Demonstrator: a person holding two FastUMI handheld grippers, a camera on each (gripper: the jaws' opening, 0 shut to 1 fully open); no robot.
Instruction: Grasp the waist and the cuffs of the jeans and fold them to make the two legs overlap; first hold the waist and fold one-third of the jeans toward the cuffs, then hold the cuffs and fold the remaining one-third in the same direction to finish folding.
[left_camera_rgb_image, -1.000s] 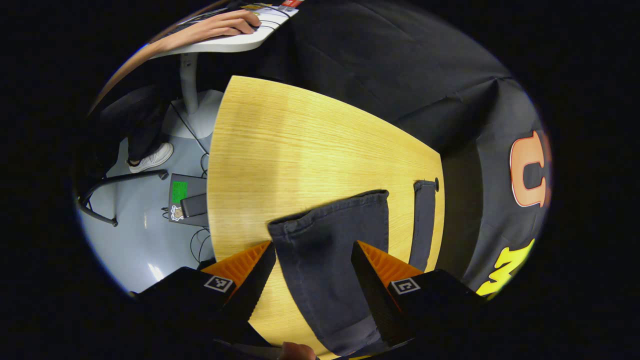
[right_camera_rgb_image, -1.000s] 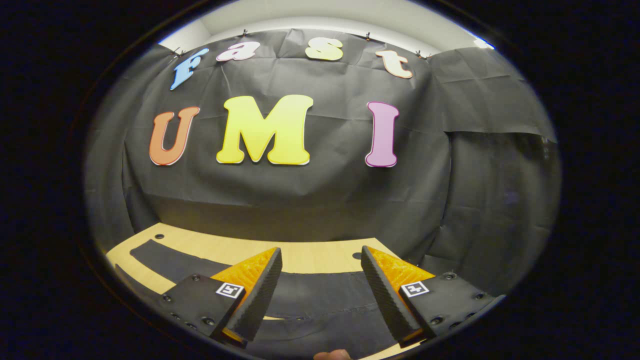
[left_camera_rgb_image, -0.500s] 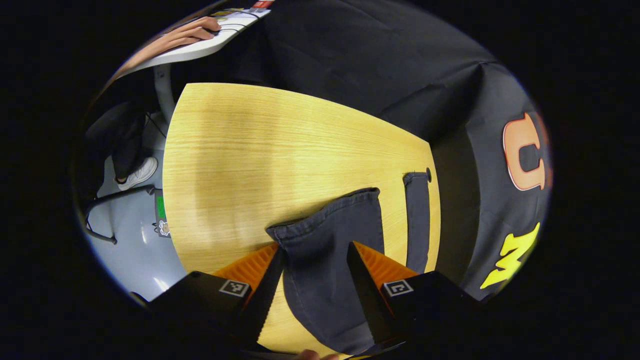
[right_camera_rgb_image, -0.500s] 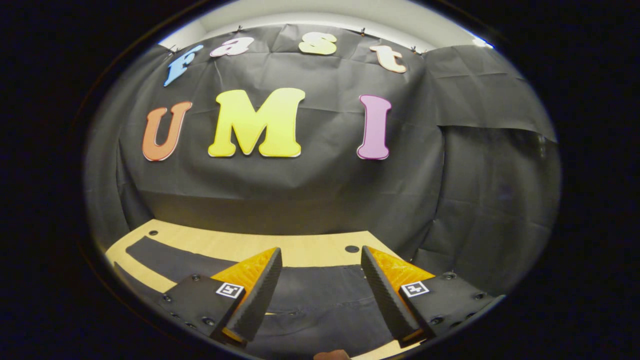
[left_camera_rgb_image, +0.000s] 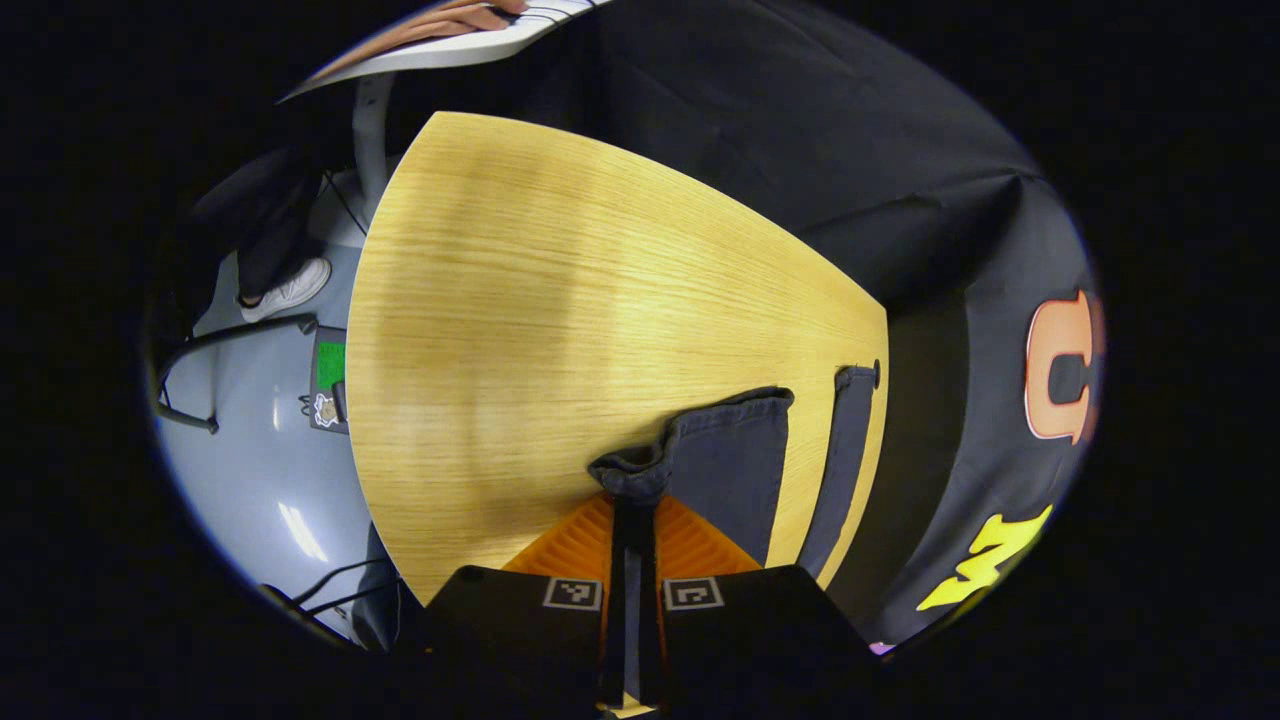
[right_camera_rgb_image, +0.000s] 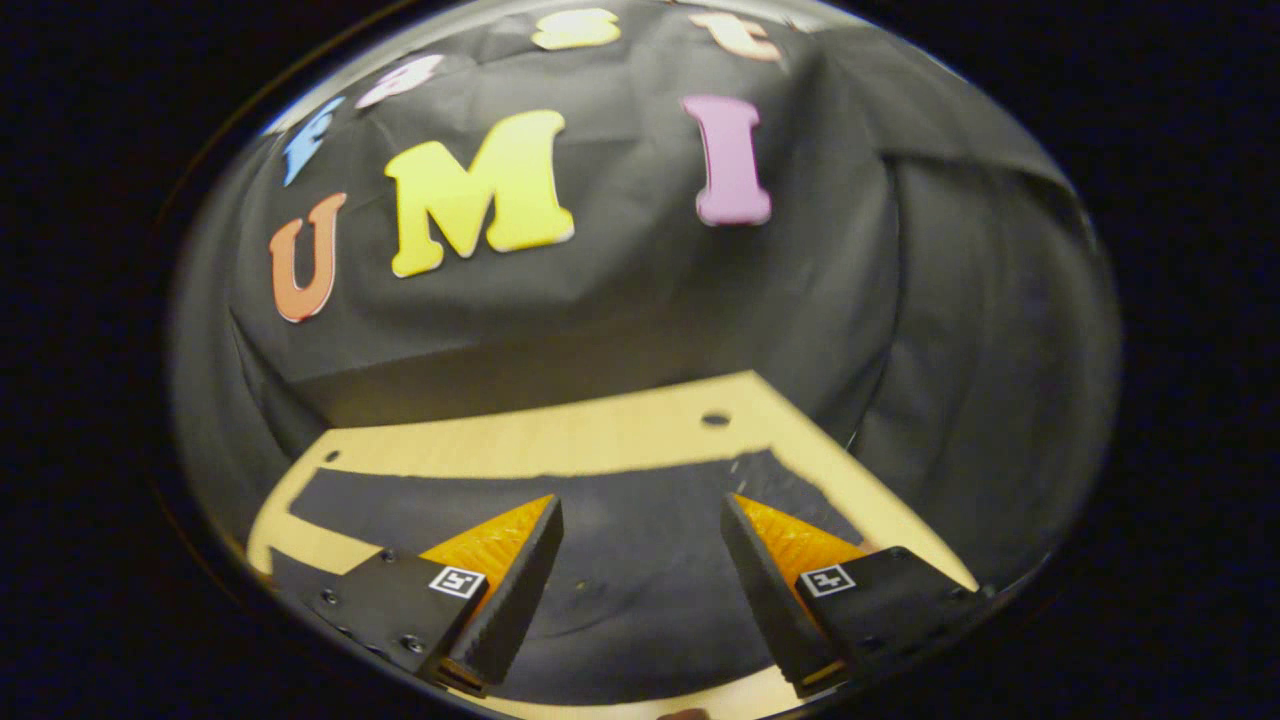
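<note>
The dark jeans (left_camera_rgb_image: 735, 460) lie flat on the light wood surface (left_camera_rgb_image: 560, 300); in the left gripper view the near leg's cuff (left_camera_rgb_image: 640, 468) ends toward the middle of the surface, and the far leg (left_camera_rgb_image: 843, 450) runs along the edge by the black cloth wall, the two legs apart and not yet overlapped. The left hand-held gripper (left_camera_rgb_image: 633, 520) has its fingers drawn together on the near corner of that cuff, where the hem is puckered into a small raised bunch just beyond the tips; the pinch looks shallow, taking only the corner. In the right gripper view the right hand-held gripper (right_camera_rgb_image: 640, 545) hangs over the broad dark upper part of the jeans (right_camera_rgb_image: 640, 570), its fingers spread wide with denim between and below them; whether they touch the cloth I cannot tell. Beyond the surface, a grey floor (left_camera_rgb_image: 260, 480) with cables and a second white desk (left_camera_rgb_image: 450, 45) where another person's hand rests.

The leg fold is at its start; the risk, as I judge it, is uneven lifting: if the left pulls before the right has closed on the waist, the leg would drag and twist rather than fold over; a corner-only pinch may slip out of thick denim, or lift one layer and leave the cuff skewed.
</note>
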